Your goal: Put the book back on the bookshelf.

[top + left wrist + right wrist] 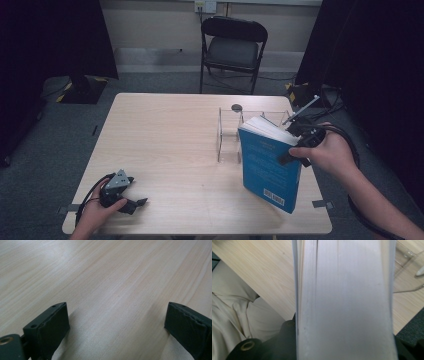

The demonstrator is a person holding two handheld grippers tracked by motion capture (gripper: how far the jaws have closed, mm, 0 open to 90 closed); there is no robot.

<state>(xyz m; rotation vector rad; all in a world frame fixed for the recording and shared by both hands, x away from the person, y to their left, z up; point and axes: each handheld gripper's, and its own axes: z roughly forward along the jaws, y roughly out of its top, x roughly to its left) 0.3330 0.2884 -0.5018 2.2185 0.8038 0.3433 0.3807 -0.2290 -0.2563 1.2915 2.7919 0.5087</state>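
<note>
Pale wooden tabletop (170,145) on grey carpet: I see my right gripper (298,145) pinching a thick blue paperback book (270,170); my left gripper (131,201) rests spread, holding nothing.

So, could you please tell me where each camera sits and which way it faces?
High view: above the person's side, looking forward and down on the table; both hands, left gripper and right gripper show.
Left gripper view: on that gripper, low over bare table; its open jaws show.
Right gripper view: on that gripper, facing the book it clamps.
Shared: book and rack in high and right views.
</note>
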